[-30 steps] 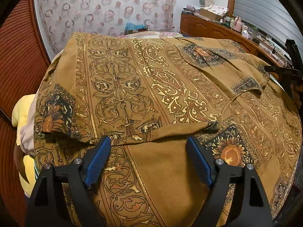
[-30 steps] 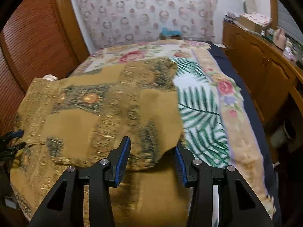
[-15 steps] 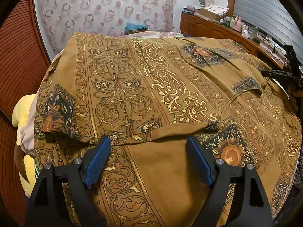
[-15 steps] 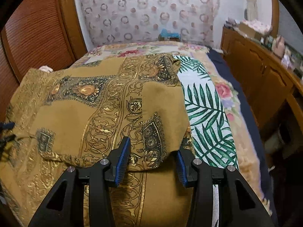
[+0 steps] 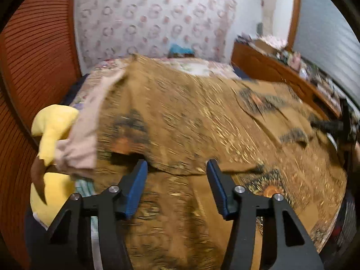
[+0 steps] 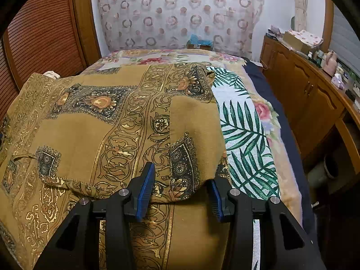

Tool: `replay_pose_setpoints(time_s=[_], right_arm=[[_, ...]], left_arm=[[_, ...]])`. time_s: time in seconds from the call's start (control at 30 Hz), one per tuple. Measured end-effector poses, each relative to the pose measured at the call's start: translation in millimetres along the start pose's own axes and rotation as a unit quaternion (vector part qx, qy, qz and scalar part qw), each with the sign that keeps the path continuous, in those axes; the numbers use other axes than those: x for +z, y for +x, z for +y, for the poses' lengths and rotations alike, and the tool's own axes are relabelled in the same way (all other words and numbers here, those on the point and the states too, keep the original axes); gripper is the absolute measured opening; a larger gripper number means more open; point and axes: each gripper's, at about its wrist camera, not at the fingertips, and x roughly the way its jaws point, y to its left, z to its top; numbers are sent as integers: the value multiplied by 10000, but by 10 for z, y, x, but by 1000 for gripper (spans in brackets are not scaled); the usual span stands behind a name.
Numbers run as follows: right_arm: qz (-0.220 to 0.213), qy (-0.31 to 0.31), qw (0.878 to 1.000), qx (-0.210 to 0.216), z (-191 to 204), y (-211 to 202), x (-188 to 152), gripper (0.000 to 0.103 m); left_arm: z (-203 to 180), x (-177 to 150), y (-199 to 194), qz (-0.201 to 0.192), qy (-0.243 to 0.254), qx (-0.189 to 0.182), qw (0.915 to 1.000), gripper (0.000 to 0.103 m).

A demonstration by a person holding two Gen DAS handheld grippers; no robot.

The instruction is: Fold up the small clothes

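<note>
- My left gripper (image 5: 176,185) has just been closing, jaws parted over the brown patterned garment (image 6: 108,121) on the bed (image 6: 290,193), gripping nothing
- My right gripper (image 6: 181,189) sits half-parted around the folded hem; can't tell if it's pinching
- Risk: a loose hem slips and the fold falls open, or I snag the palm-leaf cloth (image 6: 245,139)

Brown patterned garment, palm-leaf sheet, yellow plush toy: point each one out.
brown patterned garment (image 6: 78,132), right wrist view, plain brown panel.
palm-leaf sheet (image 6: 245,135), right wrist view, green frond print.
yellow plush toy (image 5: 54,121), left wrist view, upper part.
</note>
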Motion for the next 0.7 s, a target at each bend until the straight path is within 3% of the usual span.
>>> replay_pose_setpoints(time_s=[0.17, 0.37, 0.5, 0.7], right_arm=[[-1, -4, 10000, -3, -2, 2, -2, 47], [-1, -6, 10000, -2, -5, 4, -3, 47], [-5, -6, 10000, -2, -3, 5, -4, 47], [-6, -8, 10000, -3, -3, 7, -7, 47]], left_arm=[[154, 44, 25, -44, 73, 435, 9990, 41], [166, 115, 124, -62, 112, 555, 9984, 36], [83, 146, 175, -52, 313, 560, 9979, 19], [53, 168, 288, 137, 449, 823, 9955, 18]])
